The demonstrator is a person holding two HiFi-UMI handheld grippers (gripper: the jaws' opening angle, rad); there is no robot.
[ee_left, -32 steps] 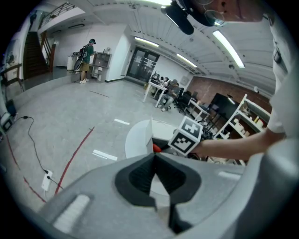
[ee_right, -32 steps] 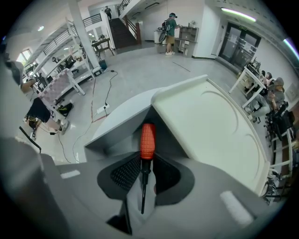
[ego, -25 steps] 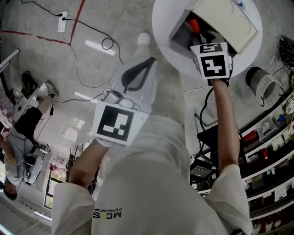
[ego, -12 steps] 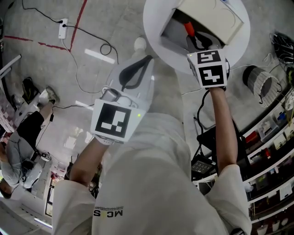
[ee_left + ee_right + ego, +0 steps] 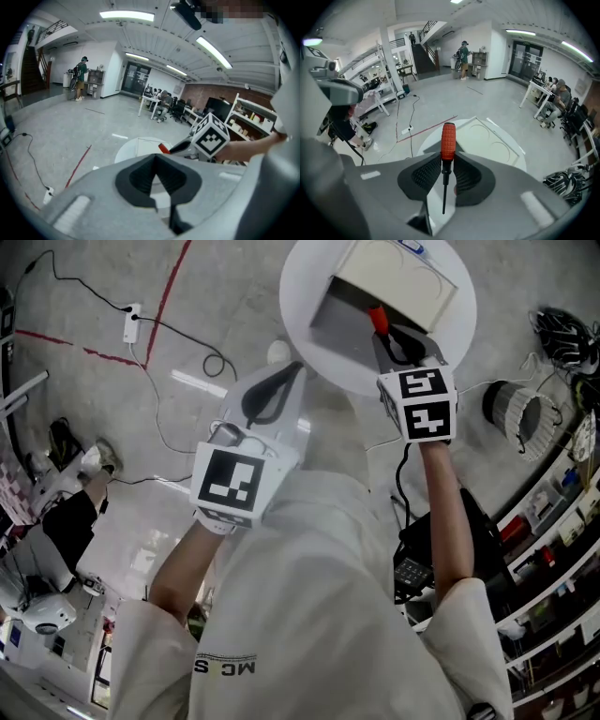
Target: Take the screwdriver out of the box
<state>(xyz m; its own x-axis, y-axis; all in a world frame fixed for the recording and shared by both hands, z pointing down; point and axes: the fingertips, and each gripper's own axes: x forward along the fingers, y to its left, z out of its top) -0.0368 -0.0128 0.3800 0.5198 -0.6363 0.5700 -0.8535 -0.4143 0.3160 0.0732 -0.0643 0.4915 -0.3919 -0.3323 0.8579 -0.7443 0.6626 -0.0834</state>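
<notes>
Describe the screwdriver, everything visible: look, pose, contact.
The orange-handled screwdriver has a grid-textured, plastic-looking grip, a black collar and a thin dark metal shaft. The right gripper has its jaws shut on the grip's lower end and collar; nothing else visibly touches it. The grip points away from the gripper, over the white round table; the shaft runs back between the jaws. Tip type unreadable.

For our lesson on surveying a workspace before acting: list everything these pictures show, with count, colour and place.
screwdriver: one, red handle, black shaft, between the right gripper's jaws
box: one, cream, on the table
table: one, white, round, ahead
power strip: one, white, floor at left
cable: one, black, looped on floor near the strip
wire basket: one, pale, floor at right
left gripper: one, grey, shut, empty
right gripper: one, grey, shut on the screwdriver
</notes>
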